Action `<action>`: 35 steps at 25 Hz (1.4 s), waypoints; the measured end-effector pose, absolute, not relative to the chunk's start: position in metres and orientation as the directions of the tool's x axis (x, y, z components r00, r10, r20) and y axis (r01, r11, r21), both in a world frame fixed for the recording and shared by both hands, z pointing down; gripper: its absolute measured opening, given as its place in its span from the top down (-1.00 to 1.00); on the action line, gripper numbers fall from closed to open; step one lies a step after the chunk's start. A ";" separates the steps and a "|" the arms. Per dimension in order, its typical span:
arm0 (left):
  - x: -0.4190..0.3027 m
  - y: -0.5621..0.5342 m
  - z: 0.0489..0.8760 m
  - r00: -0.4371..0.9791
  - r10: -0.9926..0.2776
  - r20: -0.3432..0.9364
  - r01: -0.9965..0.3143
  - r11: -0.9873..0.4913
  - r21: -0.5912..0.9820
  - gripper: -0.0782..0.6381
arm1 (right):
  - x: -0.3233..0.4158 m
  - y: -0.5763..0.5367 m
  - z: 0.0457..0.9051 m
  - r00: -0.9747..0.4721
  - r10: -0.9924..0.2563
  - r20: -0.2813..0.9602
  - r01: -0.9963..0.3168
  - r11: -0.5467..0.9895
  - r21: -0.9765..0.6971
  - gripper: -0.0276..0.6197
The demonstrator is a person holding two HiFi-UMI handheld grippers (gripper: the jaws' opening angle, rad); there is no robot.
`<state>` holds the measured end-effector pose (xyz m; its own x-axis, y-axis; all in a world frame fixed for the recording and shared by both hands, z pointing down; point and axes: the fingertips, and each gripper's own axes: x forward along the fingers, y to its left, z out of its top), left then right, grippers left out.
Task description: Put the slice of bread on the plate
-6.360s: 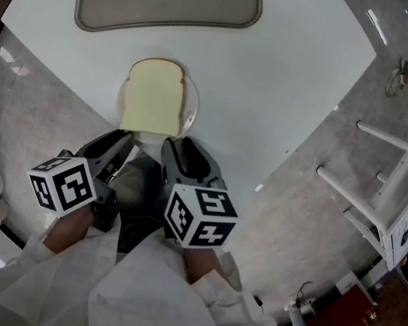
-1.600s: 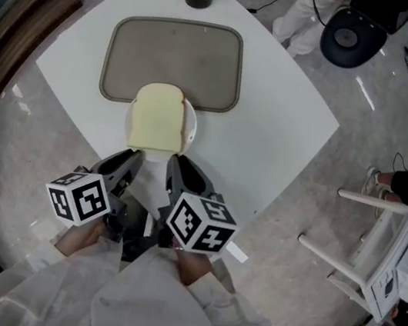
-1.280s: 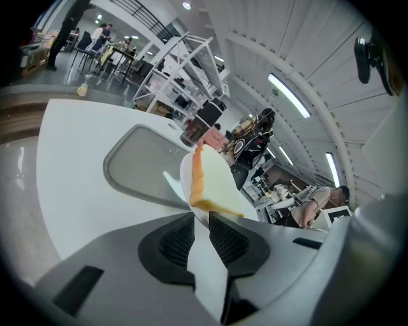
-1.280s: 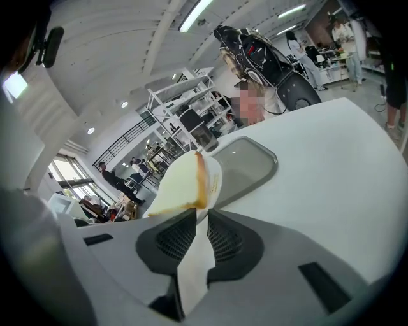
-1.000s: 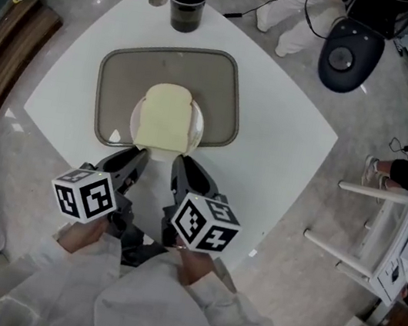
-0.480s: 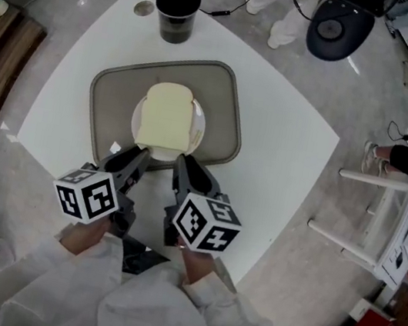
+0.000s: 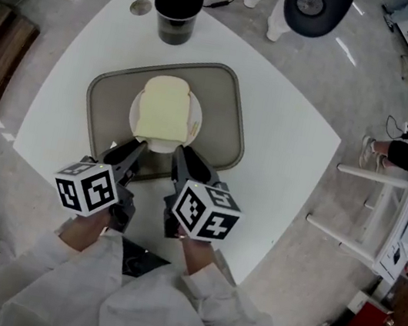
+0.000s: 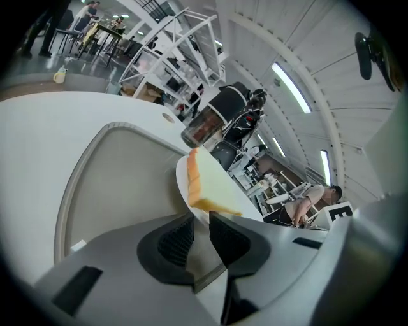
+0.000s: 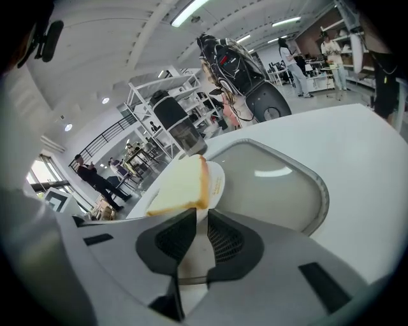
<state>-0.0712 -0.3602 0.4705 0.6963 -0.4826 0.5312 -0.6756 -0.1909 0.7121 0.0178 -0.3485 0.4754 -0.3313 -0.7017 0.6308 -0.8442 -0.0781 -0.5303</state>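
A pale slice of bread [image 7: 162,106] lies on a small white plate [image 7: 188,127], and the plate sits over the middle of the grey tray [image 7: 227,123]. My left gripper [image 7: 138,147] is shut on the plate's near rim at its left. My right gripper [image 7: 180,154] is shut on the same rim at its right. In the left gripper view the bread [image 8: 211,189] and plate [image 8: 183,180] stand just beyond the jaws [image 8: 201,230]. The right gripper view shows the bread [image 9: 180,186], the plate [image 9: 217,181] and the narrow jaw gap [image 9: 201,234]. I cannot tell whether the plate touches the tray.
A dark tumbler [image 7: 177,1] stands on the white table [image 7: 283,157] beyond the tray, next to a round hole [image 7: 141,7]. A white rack [image 7: 385,221] and a person's legs are on the floor to the right.
Both grippers have carried the plate with the bread away from the table's near edge and onto the area over the tray, sinking slightly. Their grip has stayed the same.
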 end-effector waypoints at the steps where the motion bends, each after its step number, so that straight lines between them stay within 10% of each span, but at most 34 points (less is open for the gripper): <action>1: -0.070 -0.361 0.472 0.699 -0.478 0.533 -0.675 -0.191 0.713 0.61 | 0.019 -0.349 0.478 -0.328 -0.698 0.637 -0.846 -0.083 -0.527 0.72; 35: -0.066 -0.336 0.464 0.687 -0.473 0.552 -0.700 -0.223 0.679 0.61 | 0.005 -0.336 0.452 -0.401 -0.715 0.572 -0.866 0.093 -0.491 0.88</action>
<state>-0.0659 -0.3360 0.4637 0.6865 -0.4729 0.5523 -0.6997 -0.2233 0.6786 0.0046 -0.3364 0.4519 -0.4014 -0.7154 0.5719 -0.8660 0.0932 -0.4913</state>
